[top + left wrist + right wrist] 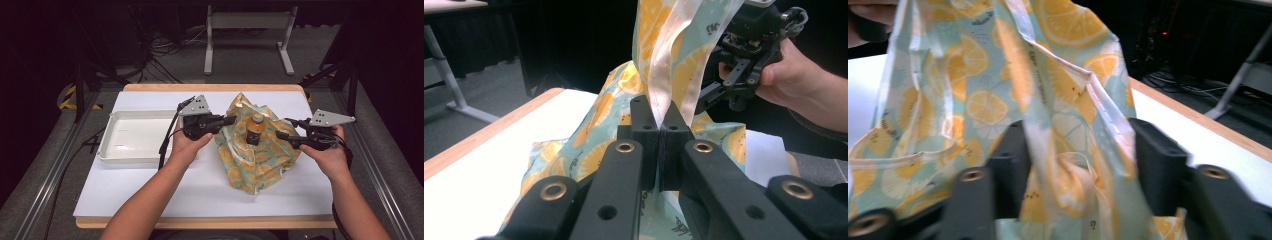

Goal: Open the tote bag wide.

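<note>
A cloth bag [257, 150] printed with orange slices stands crumpled on the white table, its mouth open. A brown bottle [255, 129] with a pale cap stands upright inside it. My left gripper [232, 119] is at the bag's left rim, shut on a pale hem strip [669, 65] that rises from between its closed jaws [659, 127]. My right gripper [282, 127] is at the bag's right rim. In the right gripper view its jaws [1080, 160] stand apart with bunched bag fabric [983, 105] loosely between them.
A white shallow tray [107, 150] sits at the left of the table, empty. The white mat [200, 195] ends at a wooden table edge all round. Beyond the far edge are a grey frame stand [247, 22] and floor cables.
</note>
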The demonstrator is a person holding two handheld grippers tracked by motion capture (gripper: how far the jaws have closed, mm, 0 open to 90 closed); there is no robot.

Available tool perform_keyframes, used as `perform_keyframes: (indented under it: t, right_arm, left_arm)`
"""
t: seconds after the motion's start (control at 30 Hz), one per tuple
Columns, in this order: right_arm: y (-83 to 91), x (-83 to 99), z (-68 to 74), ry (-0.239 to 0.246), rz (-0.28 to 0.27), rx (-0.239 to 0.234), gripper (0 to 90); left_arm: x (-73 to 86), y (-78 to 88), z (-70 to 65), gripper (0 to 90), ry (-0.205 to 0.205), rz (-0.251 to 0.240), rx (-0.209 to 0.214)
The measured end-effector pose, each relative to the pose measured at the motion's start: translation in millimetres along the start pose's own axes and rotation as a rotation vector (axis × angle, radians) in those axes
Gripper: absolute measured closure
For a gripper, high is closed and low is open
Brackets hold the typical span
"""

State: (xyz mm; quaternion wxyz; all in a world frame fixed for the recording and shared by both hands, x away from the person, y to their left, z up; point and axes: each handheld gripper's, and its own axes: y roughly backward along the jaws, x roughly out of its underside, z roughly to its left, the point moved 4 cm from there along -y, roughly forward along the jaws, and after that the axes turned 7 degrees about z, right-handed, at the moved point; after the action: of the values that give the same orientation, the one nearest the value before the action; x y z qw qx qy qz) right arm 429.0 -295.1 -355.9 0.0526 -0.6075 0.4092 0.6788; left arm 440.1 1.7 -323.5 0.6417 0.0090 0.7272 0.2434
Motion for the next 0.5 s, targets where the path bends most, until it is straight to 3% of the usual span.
perform_keyframes:
  t: [0.03, 0.17, 0.5]
  right_arm:
    - [0.8, 0.2, 0.1, 0.0, 0.006, -0.006, 63.0]
    - [6.0, -1.9, -1.6, -0.007, 0.003, 0.005, 82.0]
    - [17.3, -15.9, -7.0, -0.009, -0.054, 0.015, 88.5]
  left_arm:
    - [0.1, 0.0, 0.1, 89.0, 0.0, 0.0, 0.0]
    - [0.2, 0.7, 2.1, 89.0, 0.002, 0.001, -0.005]
    - [-10.0, 1.6, 9.3, 88.9, -0.009, 0.008, -0.034]
